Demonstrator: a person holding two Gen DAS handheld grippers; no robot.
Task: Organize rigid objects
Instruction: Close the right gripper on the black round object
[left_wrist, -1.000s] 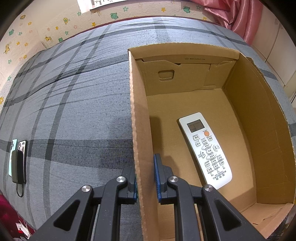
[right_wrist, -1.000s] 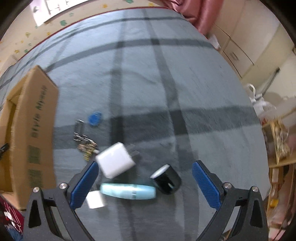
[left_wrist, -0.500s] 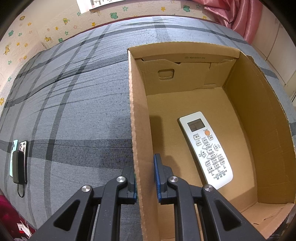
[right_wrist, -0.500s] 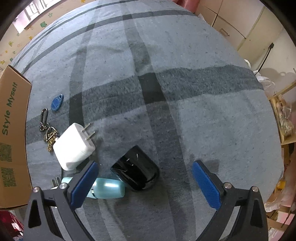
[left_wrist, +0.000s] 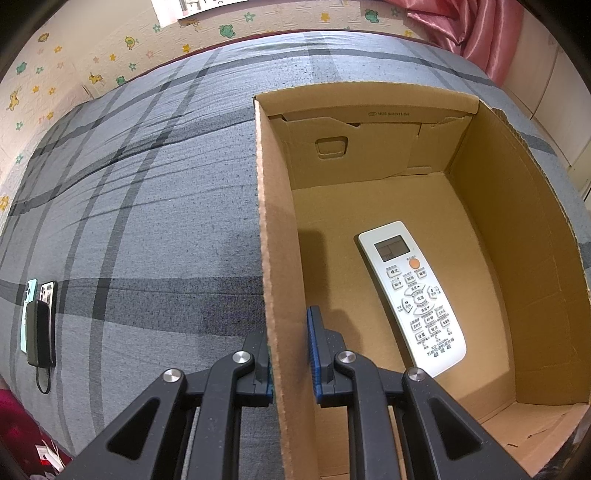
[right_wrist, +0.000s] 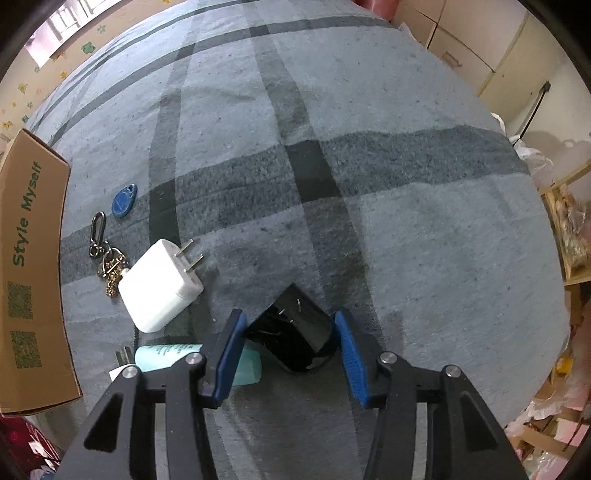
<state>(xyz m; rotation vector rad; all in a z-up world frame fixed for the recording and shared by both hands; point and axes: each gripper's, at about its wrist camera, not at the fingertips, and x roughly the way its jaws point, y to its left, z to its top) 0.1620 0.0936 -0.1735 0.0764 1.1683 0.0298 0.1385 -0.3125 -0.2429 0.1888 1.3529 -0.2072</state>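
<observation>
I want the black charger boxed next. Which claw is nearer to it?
Right. The right claw straddles the black charger, fingers either side. The left claw grips the cardboard box wall.

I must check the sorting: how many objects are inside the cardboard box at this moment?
1: a white remote control lies face up on the floor of the cardboard box. The near corners of the box are cut off from view, so something could be hidden there.

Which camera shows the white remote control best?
The left wrist view: the remote lies face up inside the cardboard box, with all buttons visible. The right wrist view shows only the outer box wall, not the remote.
</observation>
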